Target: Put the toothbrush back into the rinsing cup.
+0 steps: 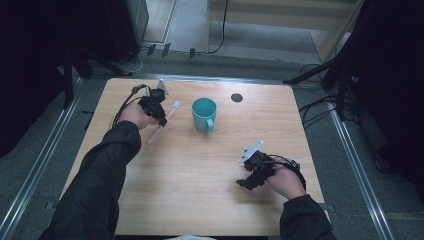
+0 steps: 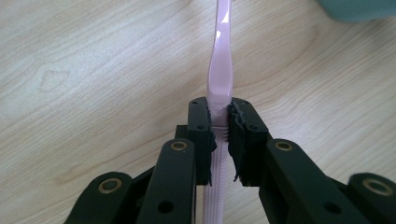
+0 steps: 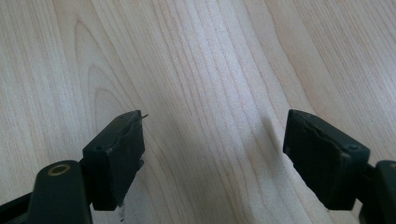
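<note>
The left gripper (image 1: 161, 120) has its jaws clamped on the handle of a pink toothbrush (image 1: 169, 116), and the likely step, judging by the layout, is to carry that brush to the teal mug (image 1: 204, 114) and stand it inside. To do this well, the grip should stay firm: in the left gripper view the jaws pinch the toothbrush (image 2: 219, 79) across a narrow, smooth part of the handle, with the ribbed section running back under the gripper, so the brush could pivot if it is swung fast. A slow lift, then a tilt toward upright before lowering over the mug's rim, looks safest; the jaws should part only once the lower end is well inside the cup. In the high view the white brush head points toward two o'clock from the left gripper, and the handle's tail trails toward seven o'clock, low over or on the wooden table (image 1: 200, 190); I cannot tell which. The mug stands upright just beside the brush head, at about three o'clock from the gripper, handle toward the person. The right gripper (image 1: 250, 181) hovers over bare wood at about five o'clock from the mug, well apart, its jaws spread wide on nothing.
</note>
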